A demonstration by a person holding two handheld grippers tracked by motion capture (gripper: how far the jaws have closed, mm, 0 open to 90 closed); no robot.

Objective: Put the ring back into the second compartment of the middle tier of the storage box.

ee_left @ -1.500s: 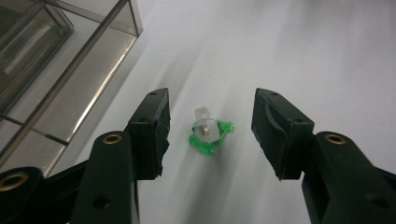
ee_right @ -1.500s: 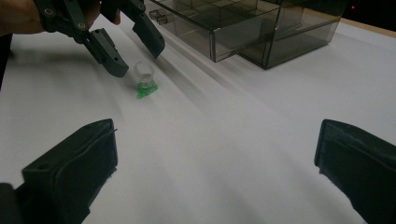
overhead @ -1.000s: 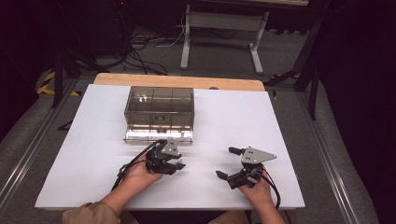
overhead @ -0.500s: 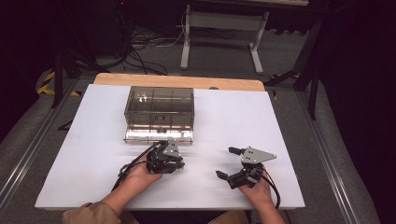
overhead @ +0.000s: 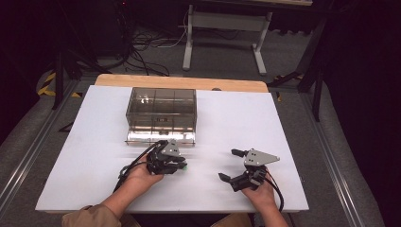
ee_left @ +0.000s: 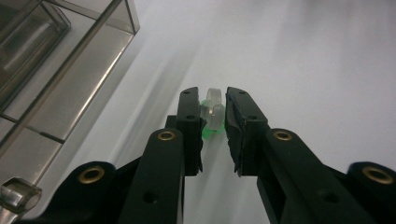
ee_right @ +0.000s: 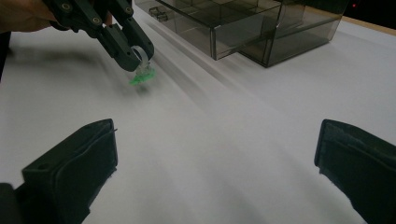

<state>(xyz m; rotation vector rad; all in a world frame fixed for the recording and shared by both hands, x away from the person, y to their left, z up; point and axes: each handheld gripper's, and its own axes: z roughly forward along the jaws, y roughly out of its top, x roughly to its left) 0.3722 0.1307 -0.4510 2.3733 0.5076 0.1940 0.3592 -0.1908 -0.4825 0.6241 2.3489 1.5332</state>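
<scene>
Changed: left gripper [ee_left: 214,109], jaws just drawn in, now pinching 1 small clear-and-green plastic piece [ee_left: 213,114] low over the white counter [overhead: 283,123], near the smoky compartment box [overhead: 161,111], probably its destination. Right gripper [overhead: 232,164]: spread, idle.

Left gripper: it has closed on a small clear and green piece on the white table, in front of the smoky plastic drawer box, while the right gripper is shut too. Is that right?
Not quite. The right gripper is open: the right gripper view shows its jaws wide apart with nothing between them. The rest holds: the left gripper pinches the clear and green piece on the white table, in front of the drawer box.
</scene>
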